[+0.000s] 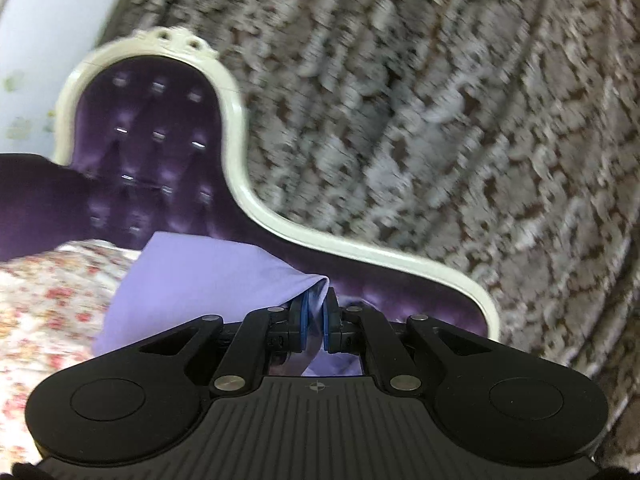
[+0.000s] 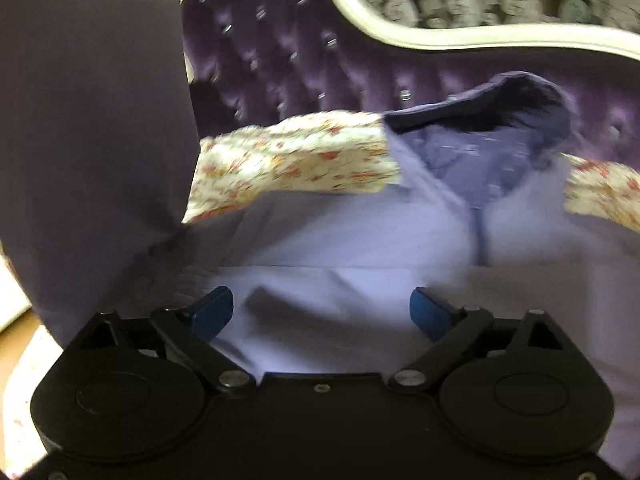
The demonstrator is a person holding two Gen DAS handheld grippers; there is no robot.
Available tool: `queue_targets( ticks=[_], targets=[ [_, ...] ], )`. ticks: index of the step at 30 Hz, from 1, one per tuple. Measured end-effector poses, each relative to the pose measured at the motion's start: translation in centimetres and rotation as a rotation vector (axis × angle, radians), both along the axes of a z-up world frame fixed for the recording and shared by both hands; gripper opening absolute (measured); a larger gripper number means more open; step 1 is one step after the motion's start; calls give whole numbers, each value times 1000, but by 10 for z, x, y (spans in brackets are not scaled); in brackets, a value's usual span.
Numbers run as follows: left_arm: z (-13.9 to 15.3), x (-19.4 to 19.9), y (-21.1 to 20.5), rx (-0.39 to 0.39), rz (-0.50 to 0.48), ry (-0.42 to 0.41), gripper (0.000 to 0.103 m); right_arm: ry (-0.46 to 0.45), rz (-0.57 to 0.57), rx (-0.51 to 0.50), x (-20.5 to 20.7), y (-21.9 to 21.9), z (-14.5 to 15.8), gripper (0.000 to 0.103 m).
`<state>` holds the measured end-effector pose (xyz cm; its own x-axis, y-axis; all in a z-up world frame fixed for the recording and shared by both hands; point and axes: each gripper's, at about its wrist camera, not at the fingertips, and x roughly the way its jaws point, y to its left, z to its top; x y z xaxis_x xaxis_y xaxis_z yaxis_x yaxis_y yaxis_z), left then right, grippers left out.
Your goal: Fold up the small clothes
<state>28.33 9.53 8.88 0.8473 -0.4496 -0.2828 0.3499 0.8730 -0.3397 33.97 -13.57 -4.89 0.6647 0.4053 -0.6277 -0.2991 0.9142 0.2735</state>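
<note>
A small lavender hooded garment (image 2: 360,232) lies on a floral bedspread (image 2: 304,160), its hood (image 2: 500,104) toward the headboard and its zip running down the middle. My right gripper (image 2: 322,312) is open, its blue pads (image 2: 212,312) wide apart just above the garment's lower part. In the left wrist view my left gripper (image 1: 315,320) is shut on a corner of the lavender garment (image 1: 192,280) and holds it lifted above the floral bedspread (image 1: 52,296).
A tufted purple headboard (image 1: 160,140) with a cream carved frame (image 1: 256,204) stands behind the bed. A patterned grey-brown curtain (image 1: 440,100) hangs behind it. A dark purple cushion (image 2: 88,140) rises at the left in the right wrist view.
</note>
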Motion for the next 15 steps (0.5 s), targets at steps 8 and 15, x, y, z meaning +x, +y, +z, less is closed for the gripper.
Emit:
queue_targets(
  ticks=[8, 15],
  targets=[
    [-67, 20, -107, 88, -157, 109, 11, 19, -181, 39, -34, -108, 13, 96],
    [-133, 23, -148, 86, -273, 279, 56, 38, -328, 17, -44, -168, 14, 96]
  ],
)
